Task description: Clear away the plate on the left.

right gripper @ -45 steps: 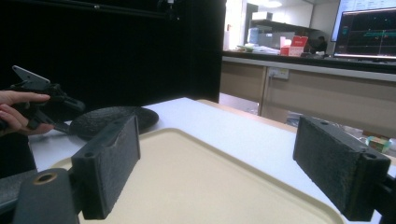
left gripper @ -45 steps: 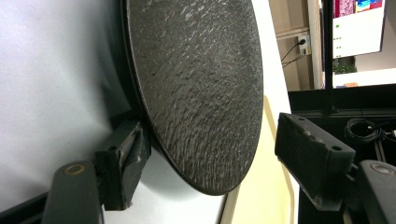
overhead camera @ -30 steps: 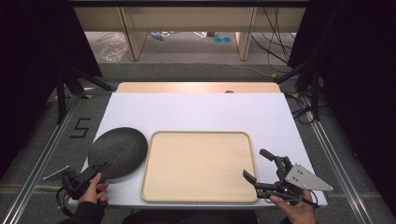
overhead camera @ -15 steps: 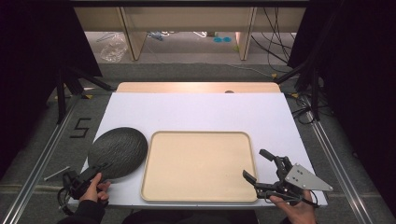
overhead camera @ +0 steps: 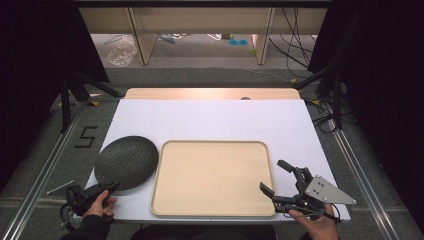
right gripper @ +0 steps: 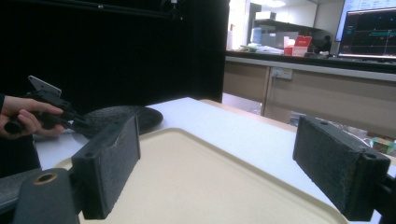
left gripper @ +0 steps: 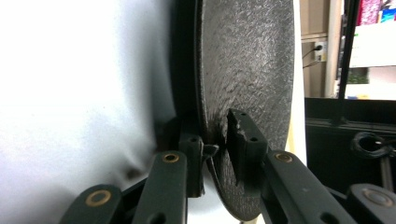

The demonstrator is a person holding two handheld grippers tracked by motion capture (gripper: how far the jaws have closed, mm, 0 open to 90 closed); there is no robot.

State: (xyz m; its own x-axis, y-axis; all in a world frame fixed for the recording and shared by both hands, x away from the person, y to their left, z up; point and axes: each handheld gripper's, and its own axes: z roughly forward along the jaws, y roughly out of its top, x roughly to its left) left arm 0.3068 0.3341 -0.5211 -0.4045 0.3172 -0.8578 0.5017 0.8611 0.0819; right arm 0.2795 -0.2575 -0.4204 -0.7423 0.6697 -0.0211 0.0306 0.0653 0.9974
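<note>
Beige tray sits empty on white tabletop, near front edge, approx centre. Behind table: wooden desk legs, clear plastic bag on floor, black cables at right. Black "5" mark on floor left of table; monitor lit in bg.
</note>
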